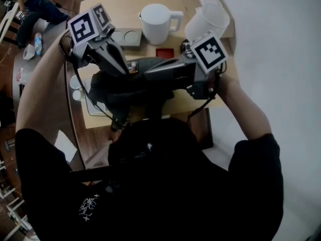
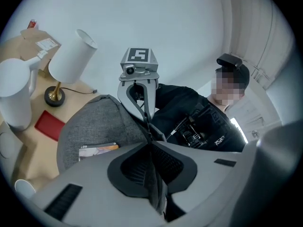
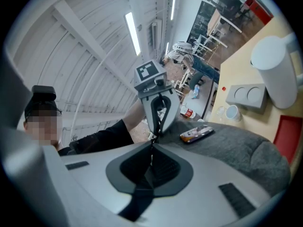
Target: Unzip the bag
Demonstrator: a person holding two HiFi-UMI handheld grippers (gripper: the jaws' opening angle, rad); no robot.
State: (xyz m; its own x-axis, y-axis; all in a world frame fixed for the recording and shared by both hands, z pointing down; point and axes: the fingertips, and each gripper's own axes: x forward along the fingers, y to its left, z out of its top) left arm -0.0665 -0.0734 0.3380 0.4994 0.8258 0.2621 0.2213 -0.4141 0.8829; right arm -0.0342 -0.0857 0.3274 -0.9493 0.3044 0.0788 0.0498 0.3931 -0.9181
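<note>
The grey bag [image 1: 118, 92] was held up in front of the person's chest, above the near edge of the pale wooden table [image 1: 110, 9], with the two grippers meeting nose to nose at its top edge. The left gripper [image 2: 150, 143] was clenched on a fold of the bag's grey fabric, which ran up between its ribbed black pads. The right gripper [image 3: 152, 148] was clamped tight on a black strap [image 3: 137, 197] that passed between its pads, coming up from below.

A slim rectangular item [image 3: 196, 134] with a colourful face lay against the bag's side; whatever was printed on it was too small to read. Each gripper carried a cube with black-and-white square markers — patterns only, no letters. The person's black shirt bore a small white graphic [image 1: 88, 207] with a line of print under it, too fine to make out.

On the table behind the bag stood a white pitcher [image 1: 155, 24], and beside it a white lamp [image 2: 71, 56] with a brass base. A red tray [image 1: 164, 52] lay near them, and a grey holder [image 3: 248, 96] with two round recesses sat just beside the pitcher. A cardboard box [image 2: 40, 39] at the far corner had a white label — its text unreadable.
</note>
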